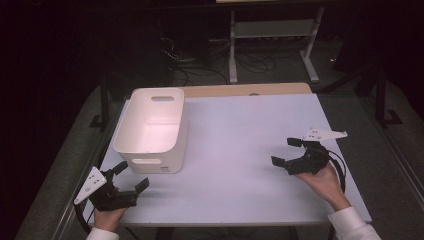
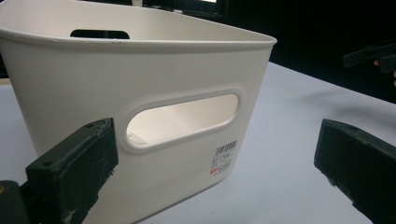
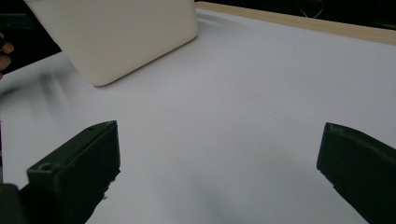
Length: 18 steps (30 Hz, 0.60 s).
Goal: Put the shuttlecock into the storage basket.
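Observation:
A white plastic bin (image 1: 152,125) with handle slots stands on the left part of the white table (image 1: 240,150); nothing shows inside it. My left gripper (image 1: 131,176) is open just in front of the bin's near wall, at the table's front left corner. Along its jaws I see the bin (image 2: 140,93) close up, with its handle slot and a small label. My right gripper (image 1: 286,151) is open over the table's right side, its jaws pointing left toward the bin (image 3: 121,37). Nothing lies between either pair of jaws.
The table top (image 3: 243,93) is bare between the bin and my right gripper. A wooden strip (image 1: 250,90) runs along its far edge. A white metal stand (image 1: 272,35) and loose cables (image 1: 190,65) sit on the dark floor beyond.

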Available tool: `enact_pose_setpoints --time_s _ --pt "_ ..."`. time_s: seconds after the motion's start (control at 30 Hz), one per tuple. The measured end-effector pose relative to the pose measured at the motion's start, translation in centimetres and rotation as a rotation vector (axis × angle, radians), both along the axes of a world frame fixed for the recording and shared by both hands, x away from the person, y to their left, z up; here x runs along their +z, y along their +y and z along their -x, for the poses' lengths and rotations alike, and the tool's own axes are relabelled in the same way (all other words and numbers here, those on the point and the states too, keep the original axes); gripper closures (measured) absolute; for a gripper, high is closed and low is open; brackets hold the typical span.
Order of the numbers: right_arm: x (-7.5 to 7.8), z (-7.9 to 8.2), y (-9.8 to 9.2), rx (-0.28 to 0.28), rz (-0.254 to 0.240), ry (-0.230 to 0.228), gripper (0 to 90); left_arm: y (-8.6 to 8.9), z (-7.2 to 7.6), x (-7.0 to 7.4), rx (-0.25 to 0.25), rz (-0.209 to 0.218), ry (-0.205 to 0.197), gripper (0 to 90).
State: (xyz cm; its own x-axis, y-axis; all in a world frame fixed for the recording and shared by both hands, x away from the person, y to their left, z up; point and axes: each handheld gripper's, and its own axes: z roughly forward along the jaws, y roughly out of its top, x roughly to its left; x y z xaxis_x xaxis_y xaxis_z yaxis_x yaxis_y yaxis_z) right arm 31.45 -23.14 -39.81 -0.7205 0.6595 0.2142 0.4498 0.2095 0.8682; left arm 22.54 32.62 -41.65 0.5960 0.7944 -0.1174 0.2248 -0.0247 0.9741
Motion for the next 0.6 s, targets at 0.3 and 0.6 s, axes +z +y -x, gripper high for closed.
enact_pose_setpoints --time_s 0.3,0.6 --pt "-0.7 0.6 -1.2 -0.034 0.006 -0.001 0.0 0.0 0.0 0.0 -0.002 -0.001 -0.003 0.0" --pt "-1.6 1.1 -2.2 -0.078 0.022 0.005 0.0 0.1 0.0 0.0 -0.004 -0.011 -0.004 0.0"
